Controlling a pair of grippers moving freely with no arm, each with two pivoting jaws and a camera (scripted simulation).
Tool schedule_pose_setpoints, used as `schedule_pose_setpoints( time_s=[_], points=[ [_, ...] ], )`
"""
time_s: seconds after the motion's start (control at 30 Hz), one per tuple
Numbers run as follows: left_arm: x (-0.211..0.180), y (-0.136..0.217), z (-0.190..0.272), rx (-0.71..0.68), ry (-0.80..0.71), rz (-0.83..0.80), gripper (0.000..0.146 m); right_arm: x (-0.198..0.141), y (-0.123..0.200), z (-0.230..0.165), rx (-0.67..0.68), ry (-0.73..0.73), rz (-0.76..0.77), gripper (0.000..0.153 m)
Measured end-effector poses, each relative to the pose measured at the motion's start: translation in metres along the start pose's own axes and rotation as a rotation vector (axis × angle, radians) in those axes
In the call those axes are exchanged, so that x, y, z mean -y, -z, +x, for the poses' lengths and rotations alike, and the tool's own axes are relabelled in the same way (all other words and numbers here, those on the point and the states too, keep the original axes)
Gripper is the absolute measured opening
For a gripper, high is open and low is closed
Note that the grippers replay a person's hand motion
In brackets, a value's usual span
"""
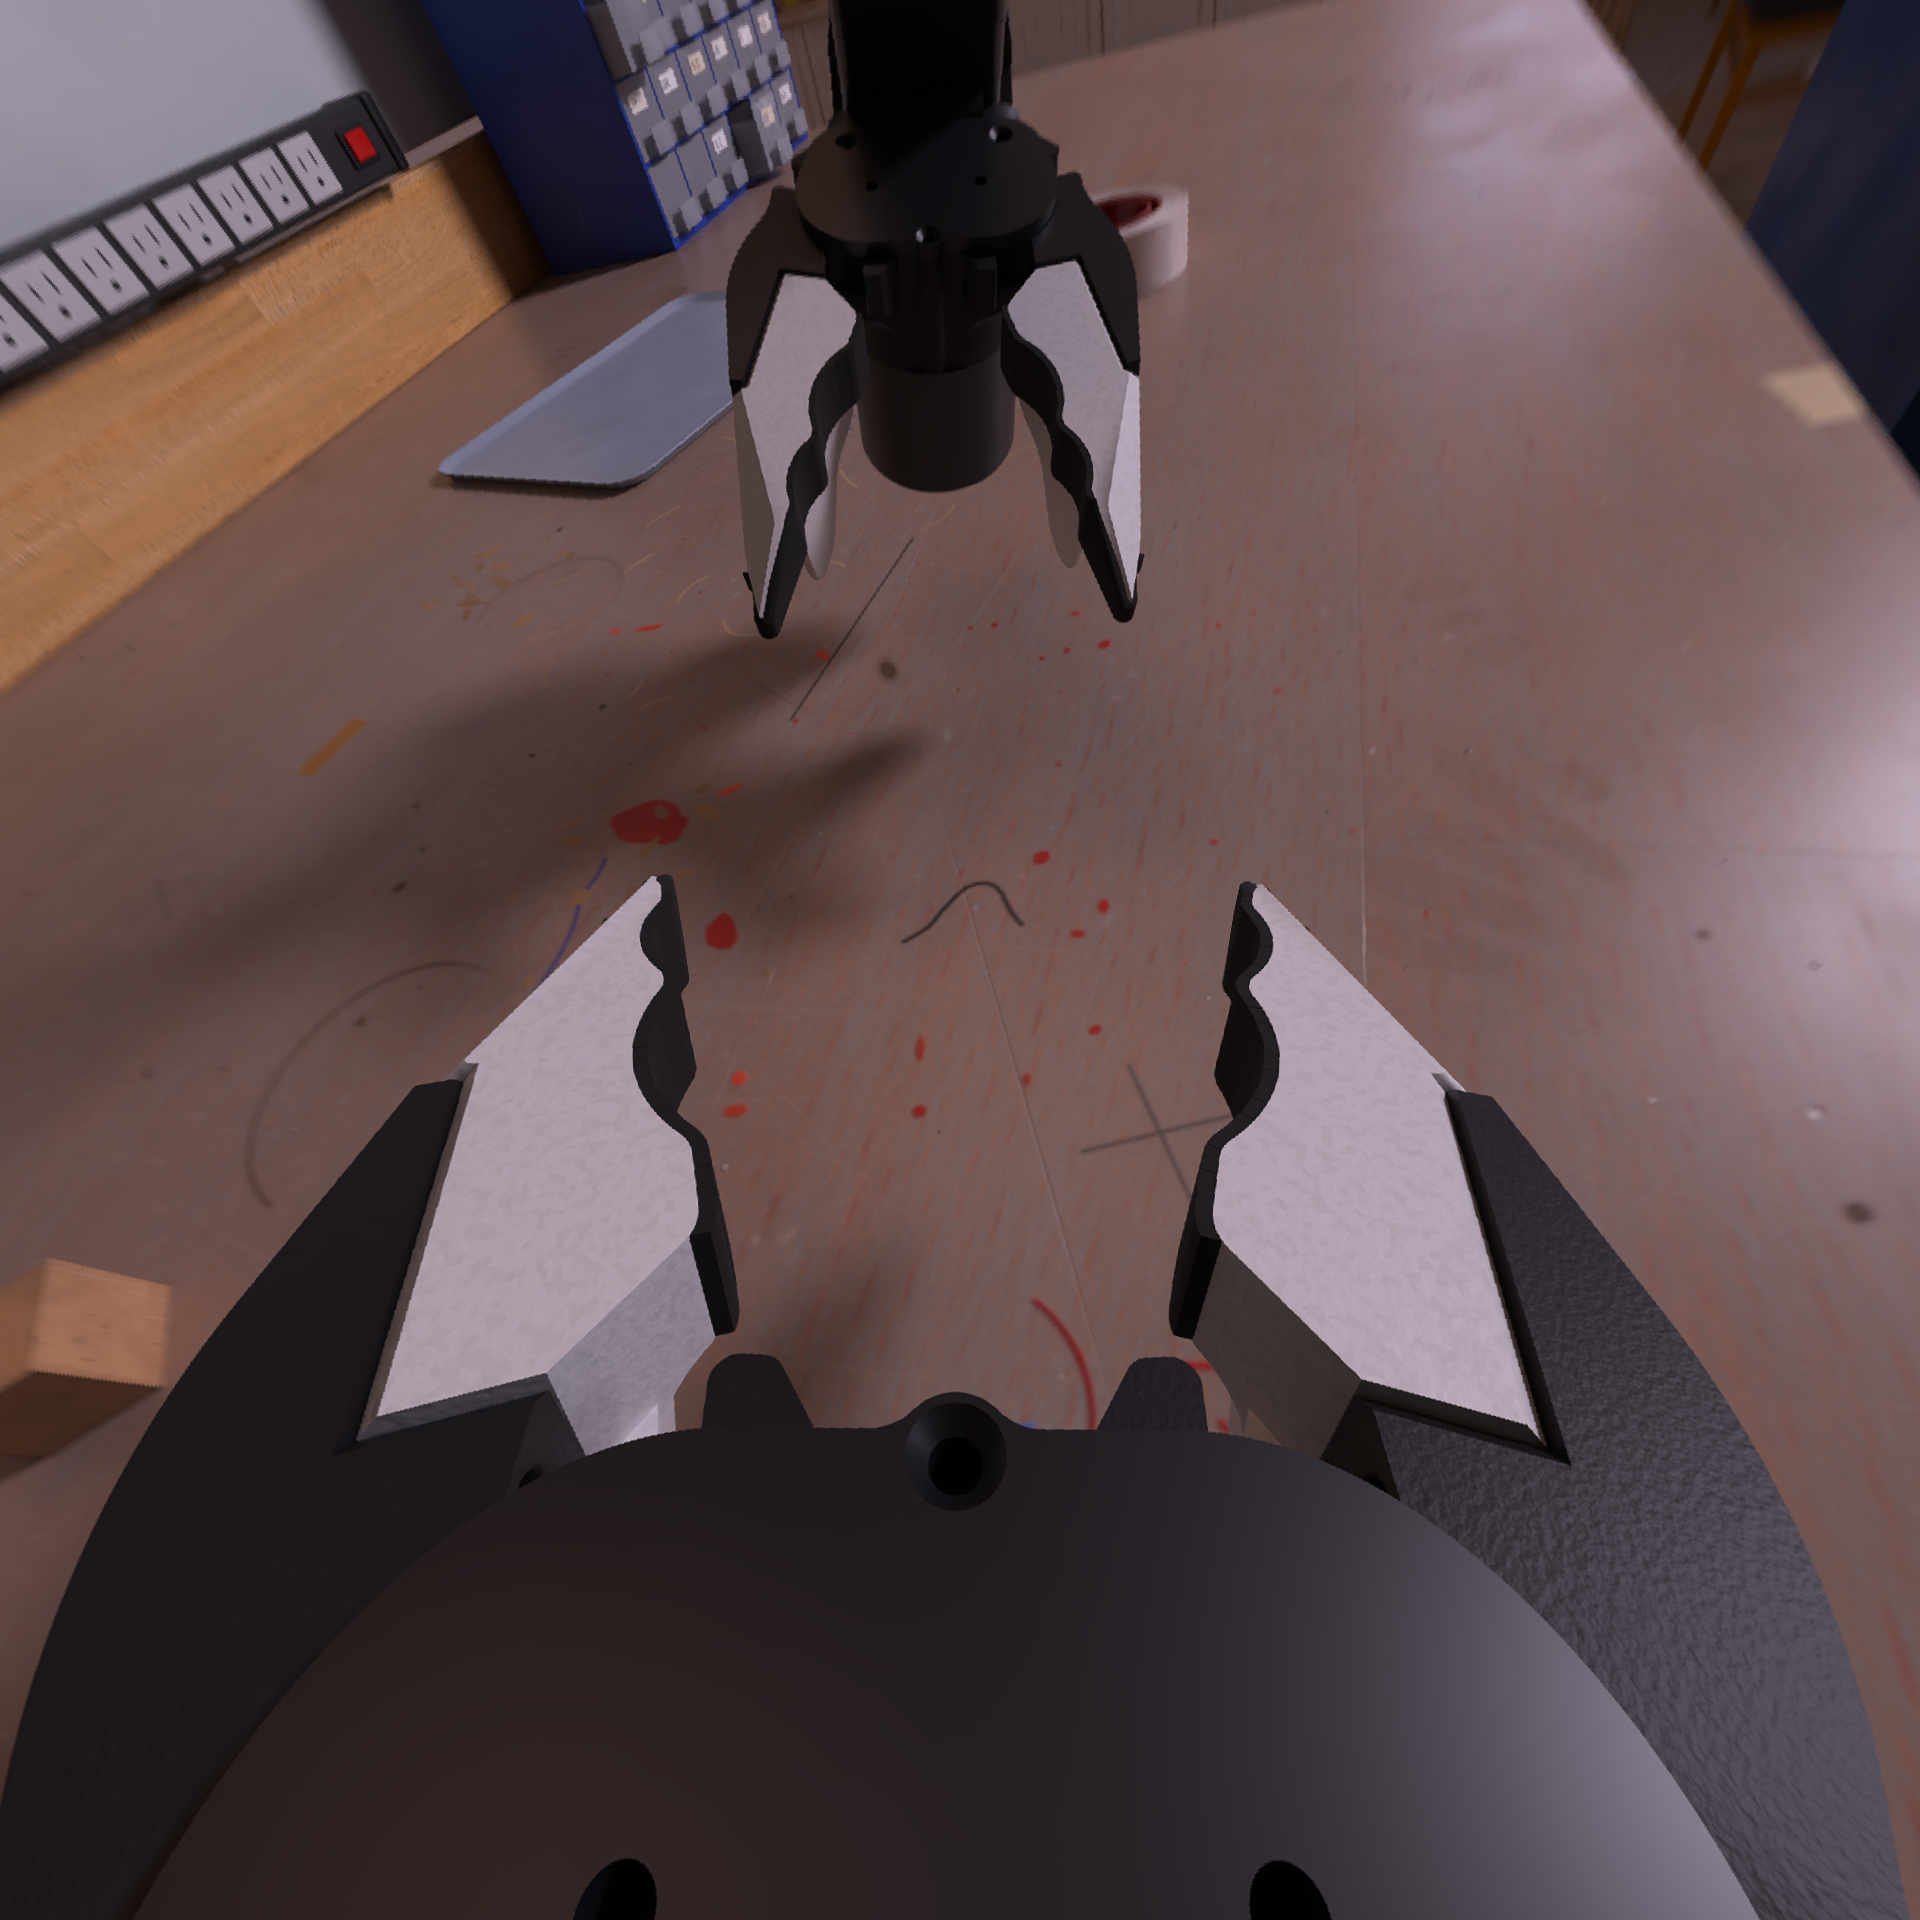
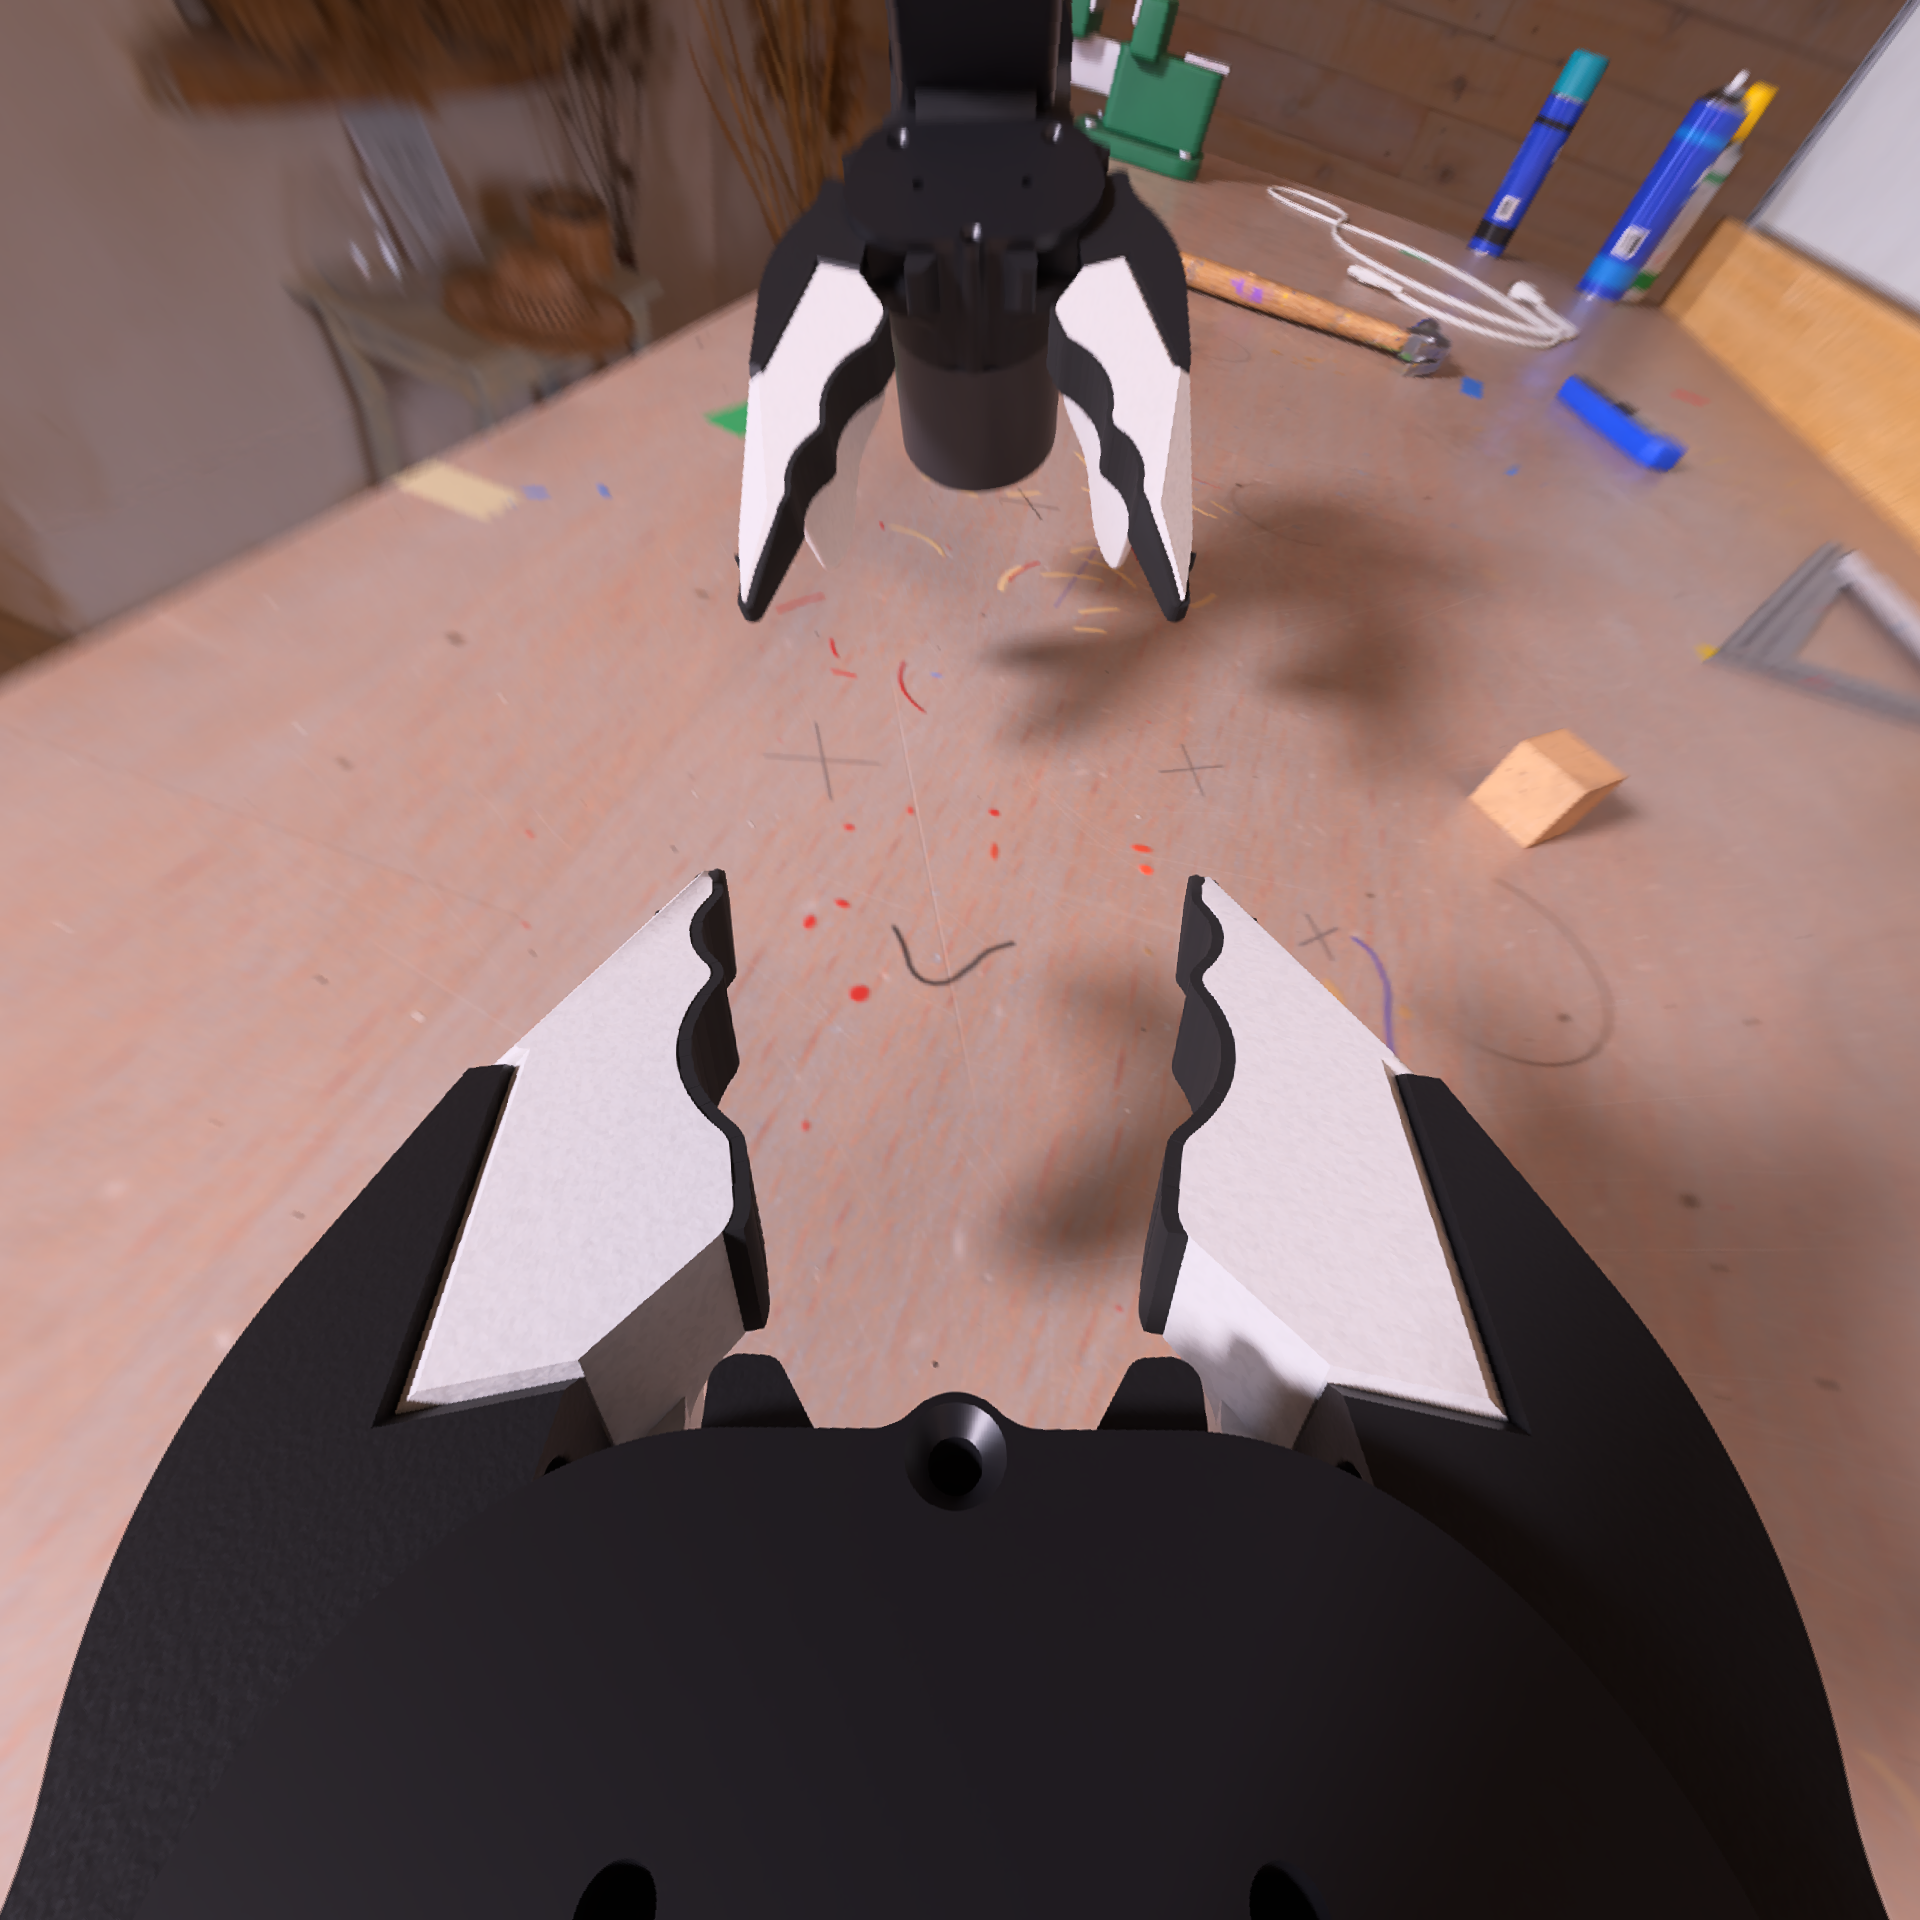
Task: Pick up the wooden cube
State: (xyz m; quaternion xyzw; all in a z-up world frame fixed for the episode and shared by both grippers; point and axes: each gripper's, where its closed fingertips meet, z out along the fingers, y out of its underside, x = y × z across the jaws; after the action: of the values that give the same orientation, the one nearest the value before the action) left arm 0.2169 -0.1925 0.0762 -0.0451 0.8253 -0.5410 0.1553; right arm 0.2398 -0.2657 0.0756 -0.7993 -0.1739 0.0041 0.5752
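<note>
The wooden cube (image 1: 78, 1345) is a light wood block lying on the brown table at the left edge of the left wrist view, left of and behind my left gripper's fingers. It also shows in the right wrist view (image 2: 1546, 787), ahead and to the right. My left gripper (image 1: 956, 883) is open and empty above the table. My right gripper (image 2: 954, 878) is open and empty too. Each gripper faces the other across the table: the right one (image 1: 943, 623) shows far in the left view, the left one (image 2: 964, 615) far in the right view.
A grey metal plate (image 1: 613, 405), a blue drawer cabinet (image 1: 665, 114), a power strip (image 1: 177, 223) and a tape roll (image 1: 1153, 229) lie beyond the right gripper. A hammer (image 2: 1320, 312), white cable (image 2: 1434, 275), blue tubes (image 2: 1538, 156), a blue tool (image 2: 1621, 421) and a metal square (image 2: 1839, 649) lie beyond the left gripper.
</note>
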Motion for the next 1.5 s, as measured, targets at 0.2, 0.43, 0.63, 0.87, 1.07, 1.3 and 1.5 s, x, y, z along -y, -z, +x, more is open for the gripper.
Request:
schedule_pose_setpoints(
  time_s=[0.2,0.43,0.63,0.87,1.07,1.3,1.5],
  points=[
    [0.005,0.01,-0.011,-0.026,0.186,0.096,0.104,0.008,0.001,0.012,0.072,-0.24,0.065,0.081],
    [0.012,0.018,-0.007,-0.02,0.143,0.142,0.099,0.008,0.003,0.014,0.032,-0.17,0.07,0.085],
    [0.008,0.015,0.001,0.011,0.003,0.098,0.099,0.005,-0.002,0.0,0.02,-0.037,0.032,0.097],
    [-0.002,0.002,0.001,0.086,-0.175,0.014,0.101,-0.002,-0.004,-0.001,-0.093,0.139,-0.034,0.101],
    [0.001,0.0,0.001,0.051,-0.11,0.025,0.103,-0.006,-0.014,0.001,-0.116,0.165,-0.085,0.106],
    [0.018,0.007,-0.008,-0.006,0.187,0.15,0.103,0.001,-0.013,0.005,0.035,-0.143,-0.014,0.105],
    [0.015,0.009,-0.011,-0.014,0.299,0.157,0.103,0.008,-0.012,0.007,0.123,-0.348,0.04,0.104]
  ],
)
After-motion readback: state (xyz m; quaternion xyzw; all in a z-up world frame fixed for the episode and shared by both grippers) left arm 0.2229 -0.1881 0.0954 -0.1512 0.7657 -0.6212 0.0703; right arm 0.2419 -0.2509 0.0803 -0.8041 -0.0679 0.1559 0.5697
